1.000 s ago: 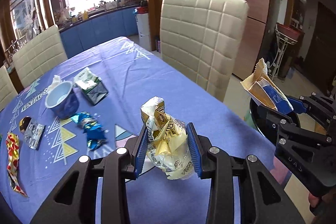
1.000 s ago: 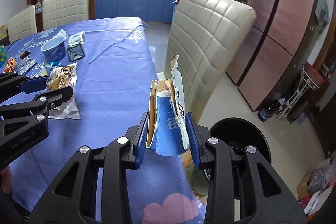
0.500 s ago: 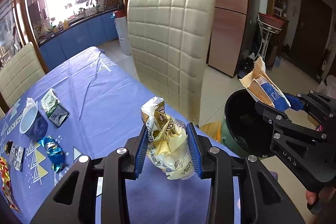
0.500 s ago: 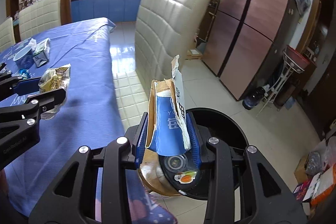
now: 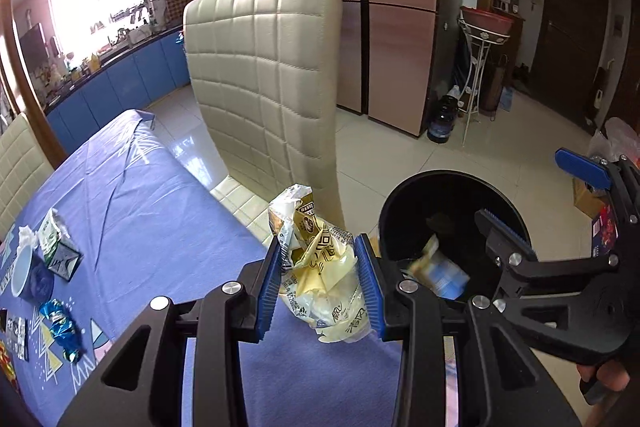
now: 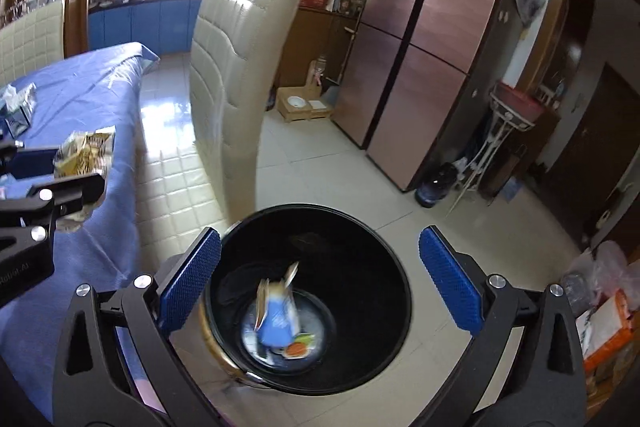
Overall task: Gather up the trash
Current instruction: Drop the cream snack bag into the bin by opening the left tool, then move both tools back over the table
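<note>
My left gripper (image 5: 320,287) is shut on a crumpled yellow and clear snack wrapper (image 5: 316,267), held over the edge of the blue-clothed table (image 5: 132,203). My right gripper (image 6: 316,283) is open and empty, directly above the black trash bin (image 6: 360,227). A blue and tan carton (image 6: 278,315) is blurred, falling inside the bin; it also shows in the left wrist view (image 5: 440,271). The bin (image 5: 404,199) stands on the floor just right of the table. The wrapper also shows in the right wrist view (image 6: 86,147).
A cream padded chair (image 5: 268,87) stands at the table beside the bin. More trash lies on the table: a green carton (image 5: 58,251), a blue cup (image 5: 28,271), a blue foil wrapper (image 5: 62,327). A fridge (image 6: 432,27) and plant stand (image 6: 500,139) are behind.
Both grippers swung right from the table toward the bin. My right gripper opened and let go of the blue carton, which is now dropping into the bin.
</note>
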`<state>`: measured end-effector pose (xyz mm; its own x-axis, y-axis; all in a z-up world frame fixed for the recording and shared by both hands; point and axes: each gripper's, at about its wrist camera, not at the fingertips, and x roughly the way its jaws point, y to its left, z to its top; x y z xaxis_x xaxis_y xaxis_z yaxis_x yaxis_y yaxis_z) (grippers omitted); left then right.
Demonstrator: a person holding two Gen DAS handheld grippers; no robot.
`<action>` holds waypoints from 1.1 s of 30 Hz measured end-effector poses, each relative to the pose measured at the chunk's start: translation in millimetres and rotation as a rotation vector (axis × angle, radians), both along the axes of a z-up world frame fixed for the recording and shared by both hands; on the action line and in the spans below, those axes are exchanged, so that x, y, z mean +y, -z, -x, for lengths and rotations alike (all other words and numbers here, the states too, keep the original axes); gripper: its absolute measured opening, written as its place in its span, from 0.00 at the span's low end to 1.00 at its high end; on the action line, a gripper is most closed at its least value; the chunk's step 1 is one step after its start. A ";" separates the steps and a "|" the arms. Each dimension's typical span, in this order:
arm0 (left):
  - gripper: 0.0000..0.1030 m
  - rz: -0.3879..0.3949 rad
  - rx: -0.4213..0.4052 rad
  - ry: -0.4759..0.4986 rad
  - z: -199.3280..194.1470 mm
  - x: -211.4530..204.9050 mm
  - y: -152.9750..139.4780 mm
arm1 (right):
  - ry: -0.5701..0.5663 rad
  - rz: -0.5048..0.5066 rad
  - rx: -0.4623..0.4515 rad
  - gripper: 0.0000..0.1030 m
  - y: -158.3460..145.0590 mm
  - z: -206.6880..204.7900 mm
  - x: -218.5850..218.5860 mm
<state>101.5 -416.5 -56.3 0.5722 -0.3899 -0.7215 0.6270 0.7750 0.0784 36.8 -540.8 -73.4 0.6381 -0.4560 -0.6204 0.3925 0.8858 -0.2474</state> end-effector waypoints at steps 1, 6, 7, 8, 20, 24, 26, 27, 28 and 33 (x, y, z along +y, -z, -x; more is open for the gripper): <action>0.35 0.002 0.007 0.009 -0.2 -5.3 0.4 | 0.013 0.000 0.002 0.95 1.5 1.2 -4.6; 0.37 0.027 0.025 0.072 4.2 -35.2 0.0 | 0.051 -0.032 0.011 0.95 7.4 10.7 -27.8; 0.39 0.030 0.022 0.087 5.5 -41.7 0.2 | 0.057 -0.035 0.013 0.95 8.3 12.7 -31.9; 0.39 0.031 0.017 0.098 6.6 -47.6 0.1 | 0.067 -0.037 0.015 0.95 9.7 15.2 -36.1; 0.86 0.067 -0.026 0.152 12.4 -95.0 -7.1 | 0.122 -0.062 0.029 0.95 20.6 28.6 -63.3; 0.86 0.059 0.002 0.127 4.4 -89.2 -3.5 | 0.109 -0.067 0.031 0.95 21.3 27.9 -57.6; 0.86 0.061 0.010 0.110 2.4 -81.5 -3.8 | 0.094 -0.062 0.027 0.95 19.3 26.4 -50.9; 0.86 0.061 0.009 0.101 2.1 -76.7 -4.4 | 0.088 -0.060 0.025 0.95 18.4 26.0 -47.8; 0.86 0.061 0.007 0.093 1.8 -71.2 -5.1 | 0.080 -0.059 0.023 0.95 17.1 25.2 -44.7; 0.86 0.059 -0.015 0.049 2.7 -39.7 -11.8 | 0.032 -0.049 0.007 0.95 4.4 17.1 -19.3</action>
<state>98.8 -456.2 -44.5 0.5624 -0.4592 -0.6876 0.6631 0.7473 0.0433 19.8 -560.1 -77.9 0.6193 -0.4456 -0.6465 0.4197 0.8837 -0.2071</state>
